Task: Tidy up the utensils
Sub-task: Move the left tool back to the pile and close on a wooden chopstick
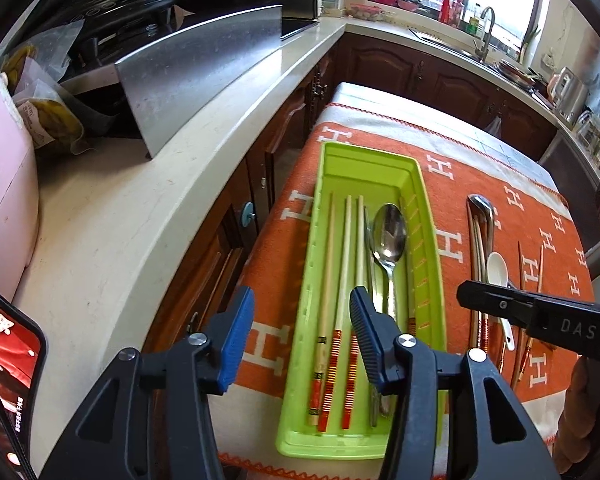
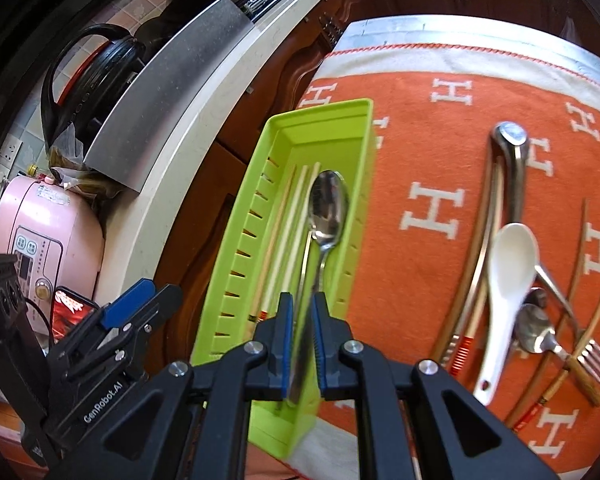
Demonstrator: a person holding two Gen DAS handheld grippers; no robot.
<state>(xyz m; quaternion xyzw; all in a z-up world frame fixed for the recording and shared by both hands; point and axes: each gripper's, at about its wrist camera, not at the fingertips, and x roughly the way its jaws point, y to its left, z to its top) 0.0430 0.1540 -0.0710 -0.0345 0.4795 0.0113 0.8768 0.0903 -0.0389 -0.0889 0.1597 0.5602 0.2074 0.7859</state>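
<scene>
Blue-padded fingers of the right gripper (image 2: 302, 344), at the bottom centre of the right wrist view, are pinched on the handle of a metal spoon (image 2: 327, 208); its bowl lies inside the green tray (image 2: 236, 264), beside pale chopsticks (image 2: 290, 216). From the left wrist view the same spoon (image 1: 389, 240) rests along the tray's right side, with red-banded chopsticks (image 1: 342, 280) to its left. Fingers of the left gripper (image 1: 302, 336) are spread wide, holding nothing, above the near left part of the tray (image 1: 428, 248).

Loose items remain on the orange cloth (image 2: 428, 128), at the right of the right wrist view: a white spoon (image 2: 508, 272) lying over a long metal ladle handle (image 2: 514, 184), a fork (image 2: 592, 356), a small metal spoon (image 2: 534, 328) and dark chopsticks (image 2: 580, 280). These overlap one another.

At upper left, a counter (image 1: 140, 216) runs beside the cloth, carrying a steel panel (image 1: 196, 68), a pink cooker (image 2: 48, 236) and a black pot (image 2: 100, 64).
</scene>
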